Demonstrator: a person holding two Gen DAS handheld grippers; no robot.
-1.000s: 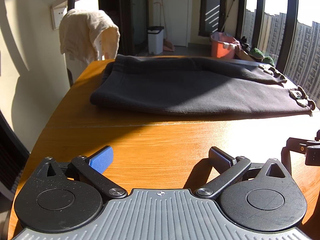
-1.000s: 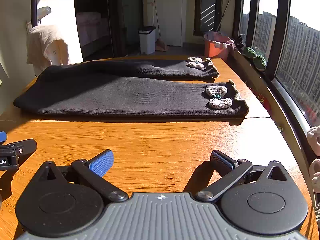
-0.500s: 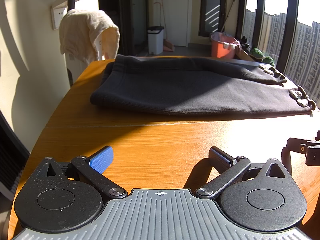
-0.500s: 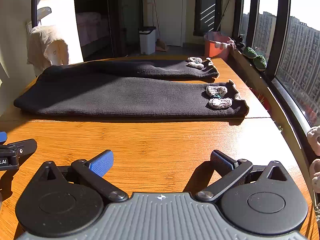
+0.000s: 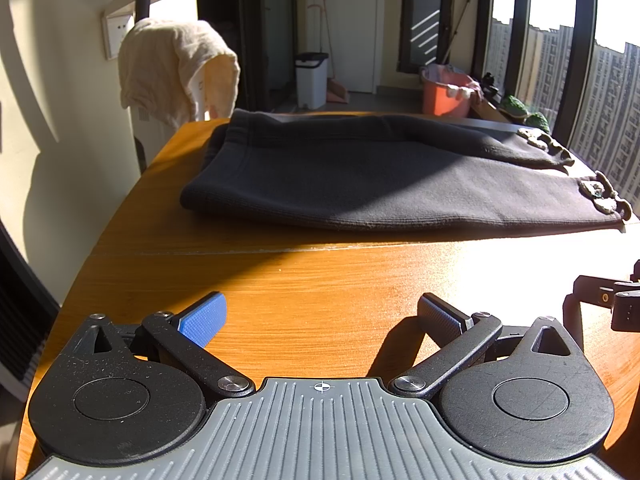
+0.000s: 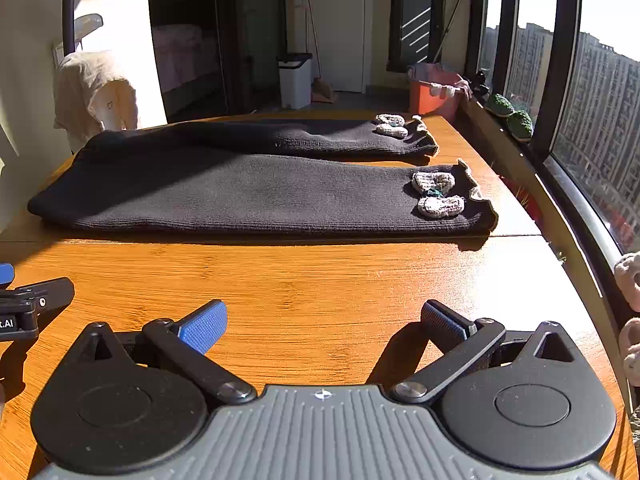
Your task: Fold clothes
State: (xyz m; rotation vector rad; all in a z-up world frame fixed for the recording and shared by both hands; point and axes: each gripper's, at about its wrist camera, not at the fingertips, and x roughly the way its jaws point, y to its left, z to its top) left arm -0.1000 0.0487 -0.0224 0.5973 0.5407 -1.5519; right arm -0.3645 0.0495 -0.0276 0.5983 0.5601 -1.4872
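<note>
Left gripper (image 6: 16, 312) body reads ".AI", partly cut off.

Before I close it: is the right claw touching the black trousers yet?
Apart. The right wrist view shows bare table between the open right claw and the trousers.

The knit trousers (image 6: 248, 196) are black with a fine ribbed weave — pale grey-beige crocheted patches (image 6: 436, 196) sit at the cuffs, one with a speck of green. The table (image 6: 312, 280) is warm orange-brown wood with a streaked grain. Each hand-held gripper has one blue textured pad (image 5: 202, 320) and one dark pad (image 5: 440, 318) — grey ribbed body, black arms.
</note>
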